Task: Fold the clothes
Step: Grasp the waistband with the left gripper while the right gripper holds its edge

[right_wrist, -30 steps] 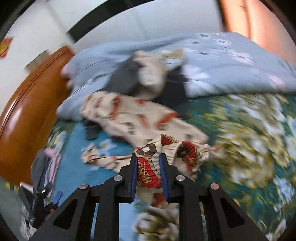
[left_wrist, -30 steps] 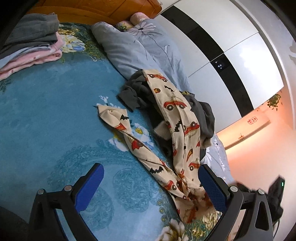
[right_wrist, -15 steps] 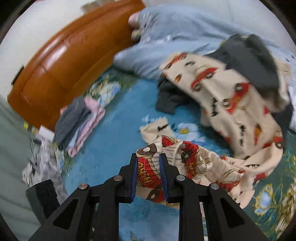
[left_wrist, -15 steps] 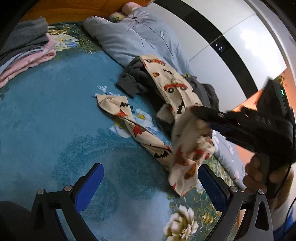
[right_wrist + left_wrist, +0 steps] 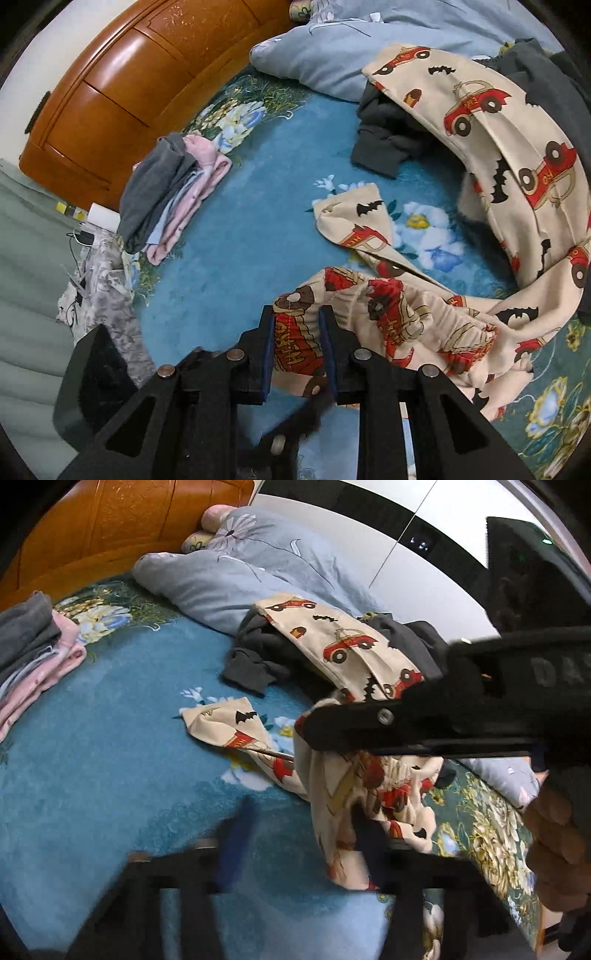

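Cream pyjama trousers (image 5: 509, 155) printed with red cars and bats lie draped over a dark grey garment (image 5: 384, 144) on the blue floral bedspread (image 5: 240, 236). My right gripper (image 5: 297, 325) is shut on the trousers' waistband and holds it lifted. In the left wrist view the right gripper (image 5: 314, 731) crosses from the right with the trousers (image 5: 354, 786) hanging below it. My left gripper (image 5: 303, 834) is blurred, its jaws partly closed, the right finger at the hanging fabric.
A stack of folded grey and pink clothes (image 5: 173, 192) sits at the left by the wooden headboard (image 5: 122, 92). A pale blue duvet (image 5: 258, 572) lies bunched behind the pile. A white wardrobe (image 5: 424, 528) stands beyond.
My right gripper has carried the waistband leftward, closer to the left gripper. The left gripper's jaws have narrowed from wide open and now reach the hanging fabric.
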The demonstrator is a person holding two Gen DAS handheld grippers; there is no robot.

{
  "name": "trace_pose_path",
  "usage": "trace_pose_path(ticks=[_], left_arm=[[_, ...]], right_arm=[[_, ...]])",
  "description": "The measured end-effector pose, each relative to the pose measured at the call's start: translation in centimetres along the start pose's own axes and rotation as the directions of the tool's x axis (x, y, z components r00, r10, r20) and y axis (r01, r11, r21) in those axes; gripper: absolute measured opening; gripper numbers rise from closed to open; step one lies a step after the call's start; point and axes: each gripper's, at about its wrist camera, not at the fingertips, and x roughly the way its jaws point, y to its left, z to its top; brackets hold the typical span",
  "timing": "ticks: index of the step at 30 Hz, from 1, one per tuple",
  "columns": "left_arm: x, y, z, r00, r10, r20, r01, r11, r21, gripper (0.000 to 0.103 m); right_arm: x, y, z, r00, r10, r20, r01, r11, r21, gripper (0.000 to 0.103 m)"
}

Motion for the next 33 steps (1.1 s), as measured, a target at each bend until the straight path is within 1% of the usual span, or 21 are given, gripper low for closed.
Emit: trace_pose_path(ticks=[2,3,4,5,7,9,12,13,15,16,19,20,21,22,24,25,27,29,31,32,33], left_arm=[[0.1,0.7,0.1,1.0,0.005,0.001,-0.005,1.0,-0.023,0.009],[0.1,1.1,0.0,1.0,0.004,0.003,-0.004,0.999,-0.041,0.006],[0.2,1.5,-0.1,1.0,0.003,0.005,-0.002,0.998,-0.059,0.005],[0.2,2.0,-0.2,1.0,0.002,0.003,-0.002,0.997,-0.078,0.004],[0.5,2.7,-0.3,1.0,0.003,-0.007,-0.004,0.994,-0.111,0.003],[0.7,3.4,-0.5,1.0,0.002,-0.013,-0.004,0.989,-0.148,0.003],[1.3,4.6,-0.8,0.999,-0.01,-0.033,0.002,0.976,-0.22,0.004],[1.6,5.0,-0.9,0.999,-0.011,-0.043,0.001,0.97,-0.243,0.004],[2.0,5.8,-1.1,0.998,-0.006,-0.065,-0.013,0.958,-0.285,0.004],[2.1,6.2,-1.2,0.997,0.001,-0.073,-0.023,0.952,-0.305,0.003],[1.8,7.7,-1.6,0.996,0.029,-0.088,-0.06,0.926,-0.373,0.005],[1.6,8.2,-1.7,0.994,0.052,-0.1,-0.087,0.916,-0.393,0.01],[1.6,8.5,-1.8,0.991,0.071,-0.112,-0.112,0.907,-0.407,0.02],[1.6,8.8,-2.0,0.991,0.073,-0.117,-0.116,0.899,-0.423,0.027],[1.9,9.2,-2.3,0.988,0.072,-0.136,-0.125,0.889,-0.441,0.058],[2.2,9.2,-2.5,0.984,0.078,-0.158,-0.141,0.889,-0.437,0.061],[3.0,8.8,-2.8,0.973,0.085,-0.214,-0.168,0.896,-0.411,0.062],[3.8,8.3,-3.1,0.96,0.097,-0.264,-0.195,0.906,-0.376,0.063],[4.4,8.2,-3.2,0.953,0.11,-0.282,-0.21,0.911,-0.354,0.063],[4.7,8.1,-3.2,0.951,0.116,-0.287,-0.216,0.913,-0.346,0.063],[4.9,8.0,-3.2,0.948,0.127,-0.292,-0.226,0.913,-0.339,0.063]], right_arm=[[0.3,0.3,0.1,1.0,-0.001,-0.004,0.001,1.0,-0.004,0.026],[0.4,0.3,0.0,1.0,0.0,-0.004,0.0,1.0,-0.002,0.027],[0.5,0.2,0.0,1.0,0.01,0.002,-0.01,1.0,0.008,0.028],[0.3,-0.2,-0.1,0.999,0.046,0.014,-0.047,0.998,0.033,0.031],[-0.3,-1.1,-0.3,0.993,0.109,0.043,-0.112,0.99,0.089,0.044],[-1.6,-2.8,-1.0,0.984,0.15,0.092,-0.162,0.976,0.146,0.046],[-4.2,-6.6,-2.7,0.98,0.072,0.188,-0.113,0.97,0.216,0.054],[-4.7,-8.3,-3.4,0.979,0.011,0.202,-0.065,0.963,0.261,0.054],[-5.1,-12.2,-5.1,0.978,-0.1,0.183,0.021,0.921,0.389,0.054],[-4.9,-14.0,-6.1,0.977,-0.121,0.174,0.03,0.891,0.453,0.054],[-3.8,-15.8,-7.7,0.982,-0.104,0.16,0.005,0.851,0.526,0.054],[-3.4,-15.8,-7.9,0.983,-0.093,0.157,-0.007,0.844,0.537,0.054],[-3.0,-15.6,-7.8,0.983,-0.087,0.159,-0.013,0.841,0.54,0.054],[-2.7,-15.3,-7.6,0.983,-0.084,0.162,-0.017,0.842,0.539,0.054],[-2.1,-14.1,-6.6,0.983,-0.079,0.166,-0.019,0.855,0.519,0.054],[-1.8,-13.3,-5.9,0.983,-0.075,0.167,-0.017,0.871,0.491,0.054],[-1.1,-11.8,-4.4,0.986,-0.087,0.144,0.02,0.911,0.412,0.054],[0.1,-10.3,-3.2,0.987,-0.132,0.089,0.099,0.947,0.306,0.054],[1.3,-9.2,-2.7,0.98,-0.197,0.036,0.187,0.964,0.189,0.054],[1.9,-8.8,-2.6,0.972,-0.233,0.015,0.23,0.964,0.132,0.054],[2.3,-8.8,-2.8,0.968,-0.253,0.001,0.252,0.963,0.099,0.054]])
